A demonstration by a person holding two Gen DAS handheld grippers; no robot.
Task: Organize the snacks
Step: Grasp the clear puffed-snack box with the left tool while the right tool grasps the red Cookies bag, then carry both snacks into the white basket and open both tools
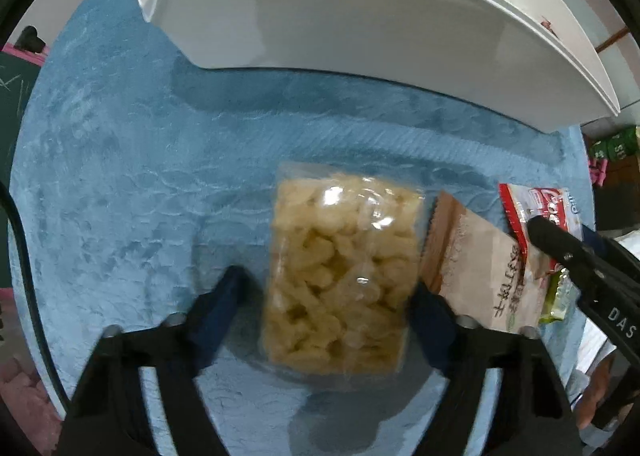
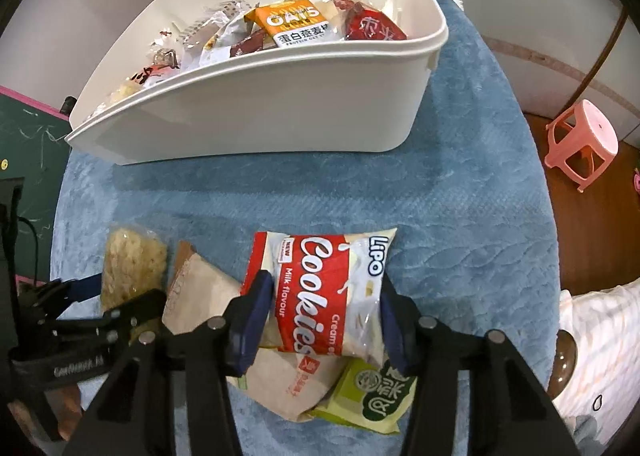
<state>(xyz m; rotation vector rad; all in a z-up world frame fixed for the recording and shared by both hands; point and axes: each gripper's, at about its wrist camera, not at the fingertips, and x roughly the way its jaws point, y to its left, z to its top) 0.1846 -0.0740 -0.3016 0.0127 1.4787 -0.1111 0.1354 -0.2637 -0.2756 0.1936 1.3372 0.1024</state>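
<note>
Both grippers down on the blue-covered bench point(image 2: 460, 192), each straddling a packet. Left gripper point(image 1: 324, 296): jaws around the clear bag of puffed snacks point(image 1: 340, 276), right pad touching, left pad apart — not clamped yet. Right gripper point(image 2: 326, 316): jaws clenched on the Lipo cookies packet point(image 2: 320, 288), which lies on the tan packet point(image 2: 208, 288) and green packet point(image 2: 368, 396). White bin point(image 2: 256, 112) sits at 12 o'clock. I'd squeeze gently mid-bag, lift straight up so neighbours don't drag, then clear the rim.
</note>
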